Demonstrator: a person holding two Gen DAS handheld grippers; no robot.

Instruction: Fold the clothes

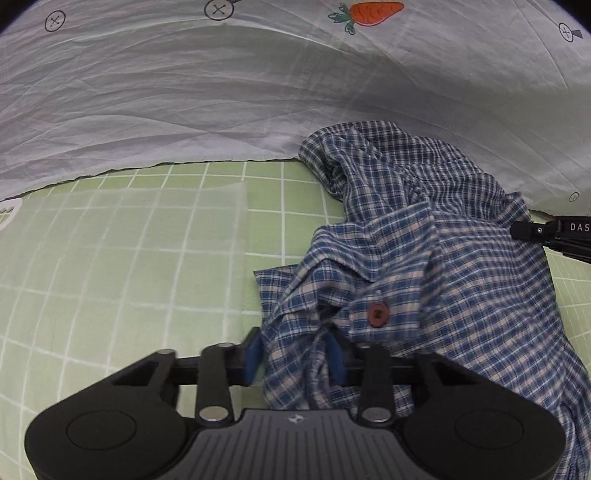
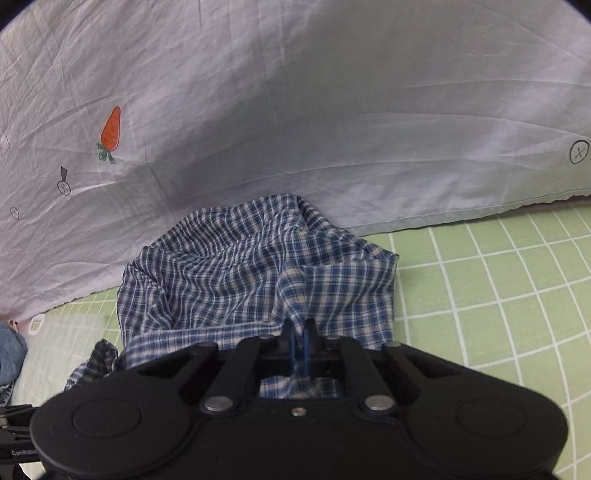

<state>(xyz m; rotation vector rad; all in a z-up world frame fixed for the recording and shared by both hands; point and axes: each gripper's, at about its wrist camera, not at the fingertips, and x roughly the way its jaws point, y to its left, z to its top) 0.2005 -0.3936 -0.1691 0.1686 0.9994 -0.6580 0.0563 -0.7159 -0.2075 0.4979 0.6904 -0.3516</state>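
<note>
Garment: one blue-and-white checked cotton shirt (image 1: pixel 436 266), crumpled in a heap; lower right of the left wrist view, centre of the right wrist view (image 2: pixel 258 269).
Position: it lies on the green sheet, its far edge touching the pale cloth behind.
Orientation: bunched, so no clear long axis can be told; in the left wrist view the heap runs from the lower centre toward the upper right.
Button: one round reddish-brown button (image 1: pixel 377 314) on the placket, facing the left camera.
Left gripper (image 1: pixel 295 354): black body, blue fingers (image 1: pixel 252 354) drawn in on a gathered fold of the shirt, fabric pinched between them.
Right gripper (image 2: pixel 300 343): black body, blue fingers (image 2: pixel 291 347) nearly together, clamping a thin fold of the shirt edge.
Cross view: the right gripper's black tip shows at the right edge of the left wrist view (image 1: pixel 554 230), against the shirt.
Surface: light green sheet with a white grid (image 1: pixel 129 258), lying flat with light creases.
Overlay: one translucent plastic sheet (image 1: pixel 147 218) lying flat on the grid, left of the shirt.
Backdrop: wrinkled pale grey-white cloth (image 1: pixel 184 92) filling the upper half of both views.
Prints: one orange carrot (image 1: pixel 373 13) and several circled-cross marks in each view.
Other: one blue denim item (image 2: pixel 11 354) at the left edge of the right wrist view, partly cut off.
</note>
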